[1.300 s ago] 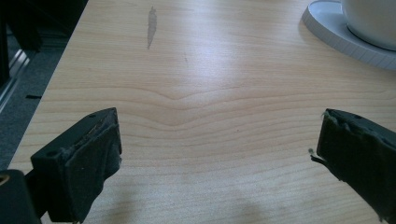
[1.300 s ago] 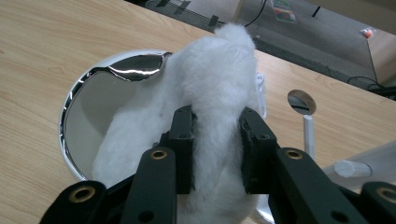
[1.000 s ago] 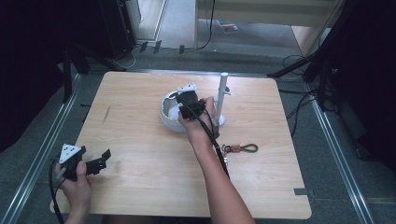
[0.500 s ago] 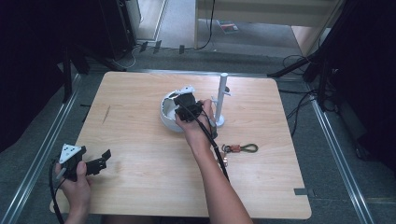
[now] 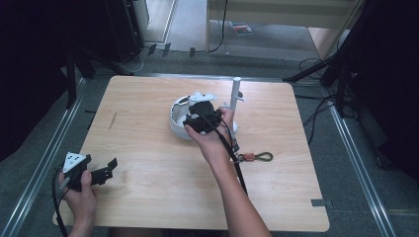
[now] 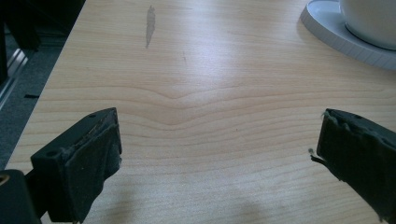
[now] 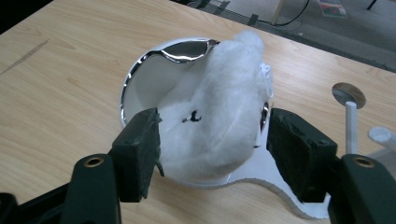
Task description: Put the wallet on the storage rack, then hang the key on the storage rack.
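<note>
Right gripper (image 7: 212, 154): jaws spread around white fluffy wad (image 7: 224, 121) in the bowl (image 7: 140, 77), not clamped.
Left gripper (image 6: 215, 158): released, idle over tabletop (image 6: 201, 93).
Progress: grasp apparently pending.

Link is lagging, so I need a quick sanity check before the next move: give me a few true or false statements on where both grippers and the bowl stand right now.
1. The right gripper has its jaws on either side of white fluffy stuffing in the white bowl. True.
2. The left gripper is clamped on the bowl. False: its jaws stand wide apart over bare table.
3. A white post stands upright beside the bowl. True.
4. The looped cord lies inside the bowl. False: it lies on the table, near the right forearm.
</note>
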Demonstrator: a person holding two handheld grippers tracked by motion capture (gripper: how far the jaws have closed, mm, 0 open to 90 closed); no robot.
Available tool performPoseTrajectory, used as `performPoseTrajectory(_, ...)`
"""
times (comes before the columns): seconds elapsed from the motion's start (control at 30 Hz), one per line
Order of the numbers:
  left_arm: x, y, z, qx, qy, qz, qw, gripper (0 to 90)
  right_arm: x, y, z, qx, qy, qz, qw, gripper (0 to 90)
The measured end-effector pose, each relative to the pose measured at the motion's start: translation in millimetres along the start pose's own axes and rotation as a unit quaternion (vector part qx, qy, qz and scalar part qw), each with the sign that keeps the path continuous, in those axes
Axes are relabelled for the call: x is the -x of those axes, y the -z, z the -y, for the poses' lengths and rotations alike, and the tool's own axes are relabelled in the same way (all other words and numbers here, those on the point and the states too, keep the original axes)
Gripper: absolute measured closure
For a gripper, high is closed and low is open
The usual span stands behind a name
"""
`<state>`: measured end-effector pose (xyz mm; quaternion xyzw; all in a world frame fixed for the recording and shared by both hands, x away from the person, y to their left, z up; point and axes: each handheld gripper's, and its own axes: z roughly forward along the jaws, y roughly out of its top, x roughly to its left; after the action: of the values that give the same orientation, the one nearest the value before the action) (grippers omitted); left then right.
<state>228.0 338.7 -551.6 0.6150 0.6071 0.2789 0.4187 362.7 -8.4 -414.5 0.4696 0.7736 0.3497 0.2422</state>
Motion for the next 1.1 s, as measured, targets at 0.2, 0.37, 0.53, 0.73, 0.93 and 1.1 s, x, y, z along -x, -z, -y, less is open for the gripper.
performPoseTrajectory(0.2,0.2,-0.2,-0.1,-0.001,-0.001,-0.001,1.0,0.5,1.7,14.0,7.4,0.0,-0.012,-0.006,0.9999,31.4)
performPoseTrajectory(0.37,0.1,-0.2,0.1,0.002,0.002,0.0,1.0,0.5,6.9,23.3,14.6,0.0,-0.014,-0.003,0.9999,31.3)
performPoseTrajectory(0.53,-0.2,-0.7,-0.3,-0.001,0.003,-0.001,1.0,0.6,16.1,28.2,22.6,-0.003,-0.022,0.002,0.9998,31.2)
performPoseTrajectory(0.73,-0.5,-0.9,-0.4,0.0,0.003,-0.001,1.0,0.5,28.6,34.1,30.2,-0.007,-0.031,0.008,0.9994,31.5)
performPoseTrajectory(0.93,-0.7,-0.7,-0.4,-0.002,0.002,-0.001,1.0,0.6,39.2,36.9,37.6,-0.018,-0.039,0.013,0.999,33.0)
performPoseTrajectory(1.1,-0.5,-0.8,-0.4,-0.002,0.003,-0.001,1.0,0.5,47.4,37.2,43.9,-0.031,-0.048,0.012,0.9983,36.4)
